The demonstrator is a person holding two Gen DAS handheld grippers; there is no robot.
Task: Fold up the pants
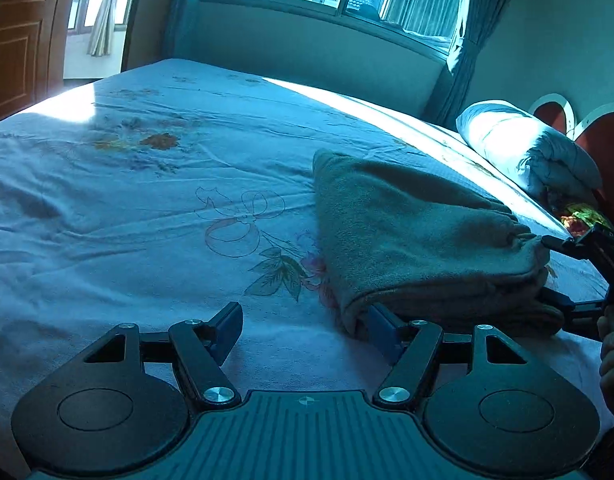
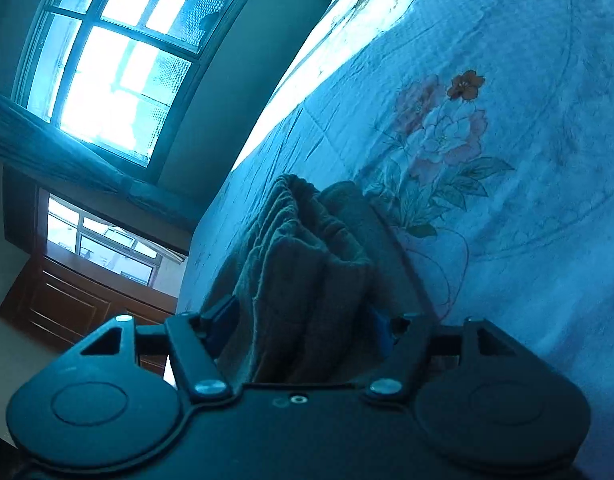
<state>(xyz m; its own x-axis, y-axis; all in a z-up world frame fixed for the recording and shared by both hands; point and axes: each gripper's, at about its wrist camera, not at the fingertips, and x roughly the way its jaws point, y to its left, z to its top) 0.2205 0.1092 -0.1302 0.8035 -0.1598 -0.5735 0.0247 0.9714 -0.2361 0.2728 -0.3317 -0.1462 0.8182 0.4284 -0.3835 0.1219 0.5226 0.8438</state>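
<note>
The grey-brown fleece pants (image 1: 419,232) lie folded in a thick stack on the floral bed sheet (image 1: 147,208). My left gripper (image 1: 307,328) is open at the stack's near left corner, its right finger tucked under the fabric edge and its left finger free over the sheet. My right gripper (image 2: 303,328) is turned on its side and straddles the stack's waistband end (image 2: 307,264), with the layers between its fingers. The jaws stand wide around the fabric; I cannot tell whether they press it. The right gripper also shows in the left wrist view (image 1: 575,272) at the stack's right end.
A rolled white quilt (image 1: 523,140) lies at the bed's far right by a red headboard (image 1: 603,136). Windows with curtains (image 1: 459,40) are behind the bed. A wooden door (image 1: 15,36) stands at the far left. A hand (image 1: 613,356) holds the right gripper.
</note>
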